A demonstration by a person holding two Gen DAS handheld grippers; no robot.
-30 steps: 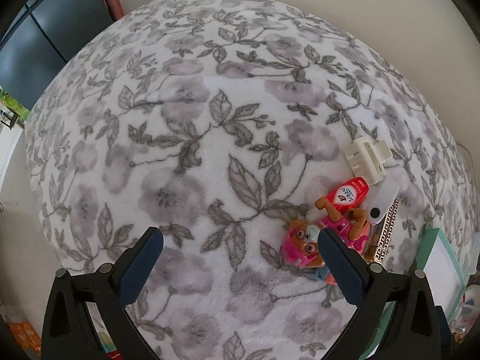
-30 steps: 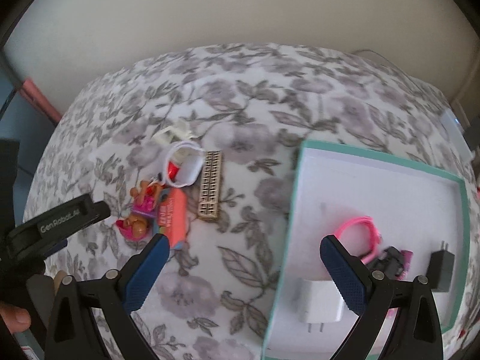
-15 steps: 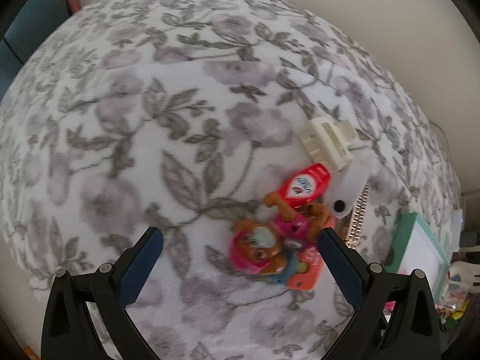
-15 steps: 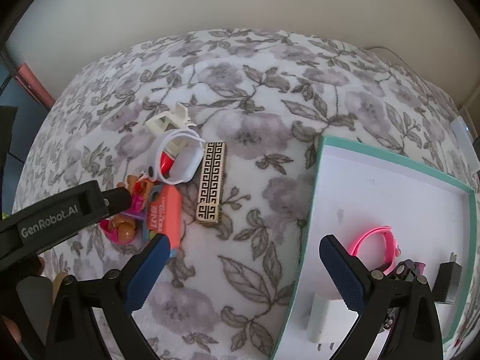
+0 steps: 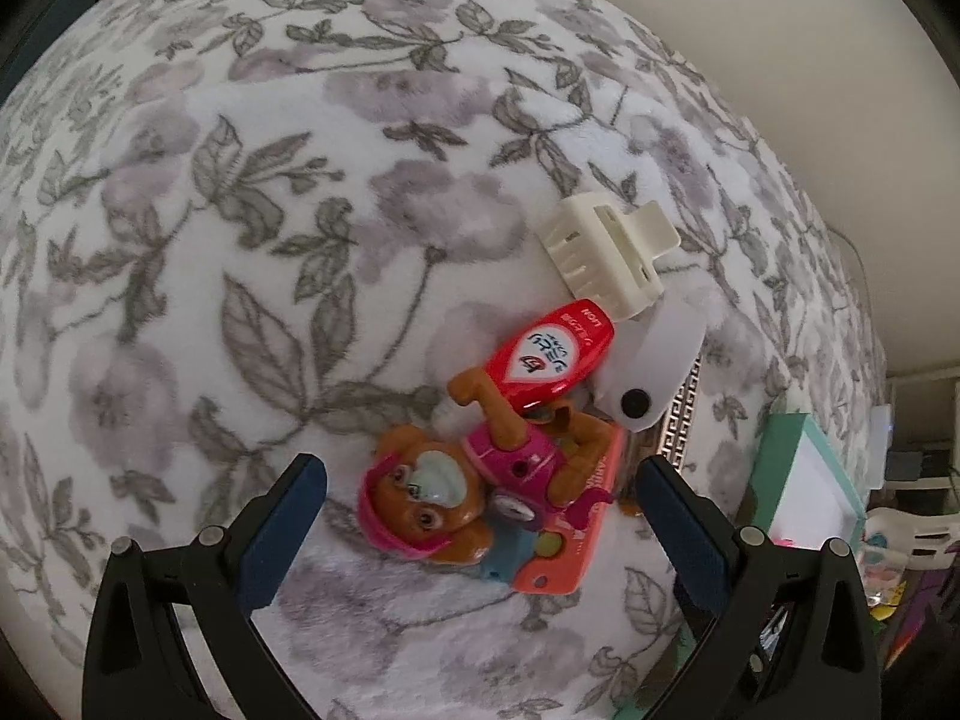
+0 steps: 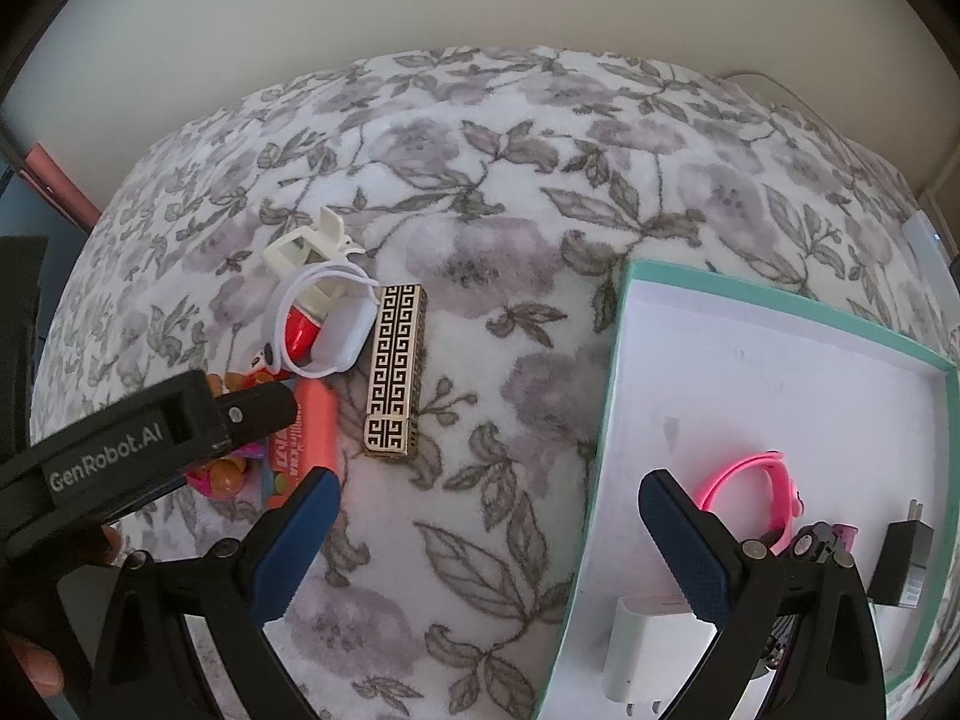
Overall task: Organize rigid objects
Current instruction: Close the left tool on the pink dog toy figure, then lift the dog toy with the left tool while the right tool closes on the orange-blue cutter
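Observation:
A brown and pink toy dog (image 5: pixel 456 492) lies on the floral blanket between the wide-apart fingers of my open left gripper (image 5: pixel 480 510), on top of an orange case (image 5: pixel 570 546). Beside it are a red tube (image 5: pixel 549 354), a cream hair claw (image 5: pixel 606 252) and a white earbud case (image 5: pixel 654 366). In the right wrist view my open right gripper (image 6: pixel 486 531) hovers empty over the blanket near the teal box's edge (image 6: pixel 606 420). A gold patterned bar (image 6: pixel 396 369) lies left of the box. The left gripper's black body (image 6: pixel 150 438) covers the toy there.
The teal box holds a pink band (image 6: pixel 756 480), a white charger (image 6: pixel 648 654), a black plug (image 6: pixel 909 558) and a small dark item (image 6: pixel 819 540). A beige wall lies beyond the blanket. A hand (image 6: pixel 36 660) shows at the lower left.
My left gripper has moved toward the toy dog, which now lies between its fingers. The right gripper has shifted a little closer over the blanket; both stay open.

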